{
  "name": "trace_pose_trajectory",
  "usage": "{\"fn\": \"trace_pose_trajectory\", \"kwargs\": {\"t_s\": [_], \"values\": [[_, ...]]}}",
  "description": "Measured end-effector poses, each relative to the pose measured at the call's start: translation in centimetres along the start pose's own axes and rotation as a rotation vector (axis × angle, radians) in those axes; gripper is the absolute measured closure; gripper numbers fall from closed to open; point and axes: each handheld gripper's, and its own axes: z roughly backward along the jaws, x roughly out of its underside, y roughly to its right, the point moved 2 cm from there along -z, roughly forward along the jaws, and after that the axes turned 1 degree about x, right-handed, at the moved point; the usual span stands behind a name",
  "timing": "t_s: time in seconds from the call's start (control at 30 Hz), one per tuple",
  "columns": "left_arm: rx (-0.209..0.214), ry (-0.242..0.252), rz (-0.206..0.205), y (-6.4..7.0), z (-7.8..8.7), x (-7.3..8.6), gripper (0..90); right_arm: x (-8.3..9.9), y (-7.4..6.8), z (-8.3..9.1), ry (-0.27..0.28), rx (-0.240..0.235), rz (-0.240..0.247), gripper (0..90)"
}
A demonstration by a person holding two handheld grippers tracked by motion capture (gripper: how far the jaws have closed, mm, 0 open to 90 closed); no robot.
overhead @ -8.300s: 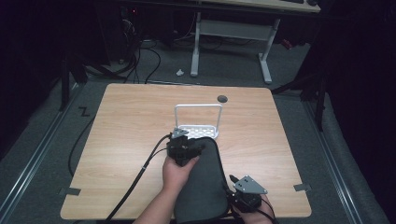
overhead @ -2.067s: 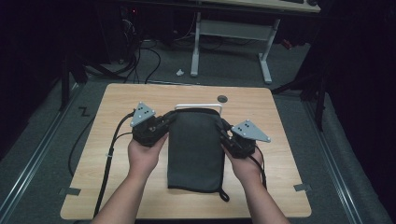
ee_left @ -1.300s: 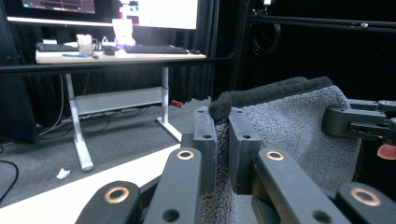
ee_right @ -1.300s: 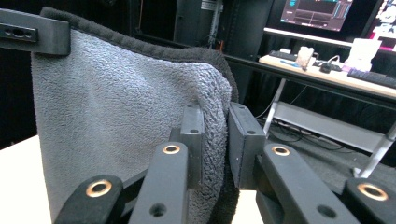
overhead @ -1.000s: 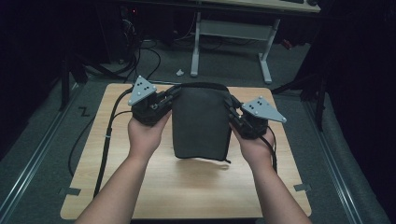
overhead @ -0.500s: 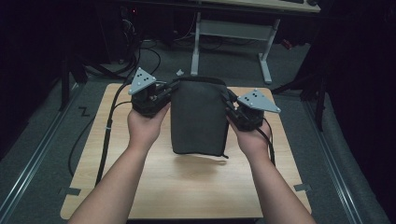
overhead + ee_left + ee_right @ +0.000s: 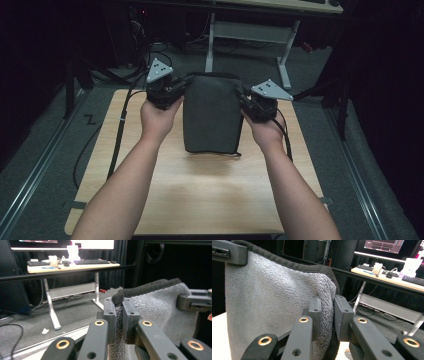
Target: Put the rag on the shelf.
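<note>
A dark grey towel [image 7: 212, 114] hangs folded above the far half of the wooden table [image 7: 200, 195]. The left gripper [image 7: 172, 92] pinches its upper left corner, the right gripper [image 7: 248, 103] its upper right corner.

My forearms are bare, no sleeves, and each hand carries a black two-jaw unit, left gripper [image 7: 176, 91] and right gripper [image 7: 248, 104], topped by a grey three-cornered plate with dark holes, trailing a black cable, jaw arms fixed with brass-ringed pivots and small dark screws.
</note>
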Motion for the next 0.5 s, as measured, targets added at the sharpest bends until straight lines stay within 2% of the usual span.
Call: {"fn": "trace_pose_trajectory", "kwargs": {"t_s": [0.23, 0.33, 0.5], "values": [[-0.04, -0.021, 0.017, -1.3, -1.9, 0.4, 83.7, 0.0, 0.7, -2.1, -0.006, 0.004, 0.033, 78.6], [-0.059, -0.036, -0.008, -1.7, -2.6, 0.4, 83.6, 0.2, 1.0, -2.8, -0.004, 0.0, 0.028, 78.6], [-0.063, -0.108, 0.014, -2.8, -4.1, 2.0, 83.6, 1.2, 1.4, -4.1, -0.032, -0.014, 0.026, 78.6]]}}
